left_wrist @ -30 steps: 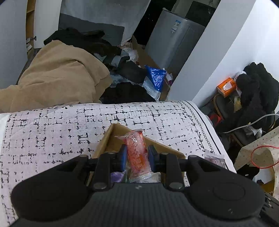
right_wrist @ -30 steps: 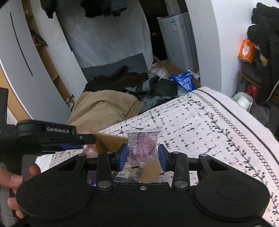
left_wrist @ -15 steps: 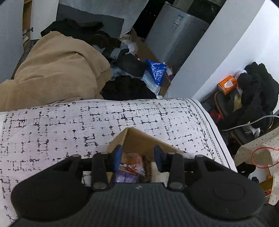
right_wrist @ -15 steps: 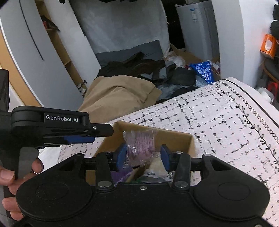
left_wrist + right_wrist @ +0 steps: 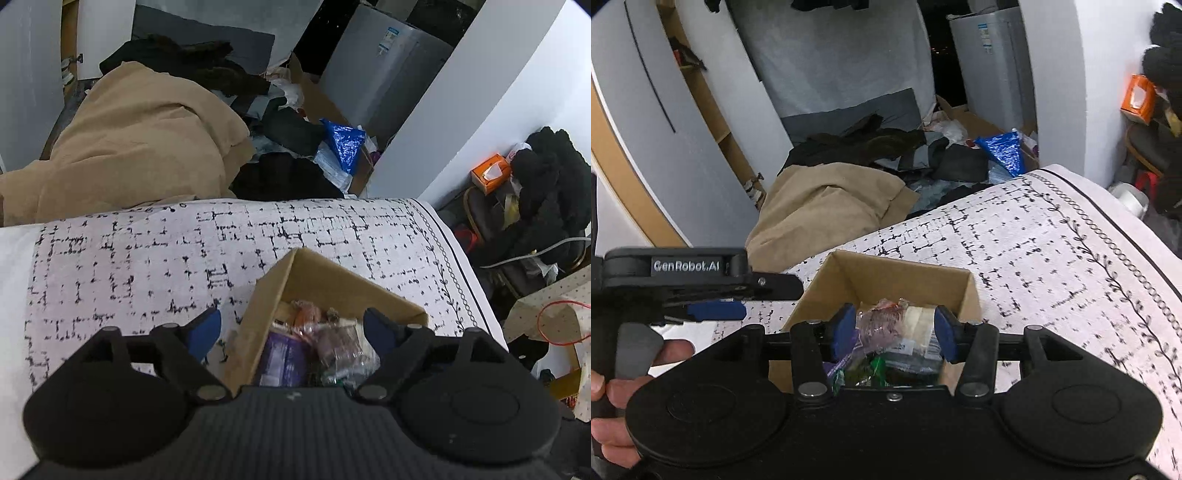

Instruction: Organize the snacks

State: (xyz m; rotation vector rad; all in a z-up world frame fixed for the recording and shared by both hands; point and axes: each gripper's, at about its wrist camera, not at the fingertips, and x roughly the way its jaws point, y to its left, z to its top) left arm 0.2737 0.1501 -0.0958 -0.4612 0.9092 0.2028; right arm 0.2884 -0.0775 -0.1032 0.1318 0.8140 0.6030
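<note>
An open cardboard box (image 5: 317, 275) (image 5: 886, 271) stands on the patterned white cloth and holds several wrapped snacks. In the left wrist view an orange packet (image 5: 306, 315), a purple packet (image 5: 280, 356) and a clear pink-filled packet (image 5: 338, 341) lie inside. My left gripper (image 5: 293, 330) is open wide and empty above the box. My right gripper (image 5: 892, 332) is open and empty over the box, with the clear pink packet (image 5: 882, 325) lying loose below it among the other snacks. The left gripper also shows at the left of the right wrist view (image 5: 716, 291).
The cloth-covered table (image 5: 129, 258) ends at a far edge and a right edge (image 5: 1108, 221). Beyond lie a tan blanket (image 5: 140, 140), dark clothes, a blue foil bag (image 5: 343, 144) and a grey cabinet (image 5: 384, 66). An orange tissue box (image 5: 489, 173) sits at right.
My left gripper let the orange packet fall into the box and opened wide. My right gripper moved over the box, opened and released the clear pink packet into it.
</note>
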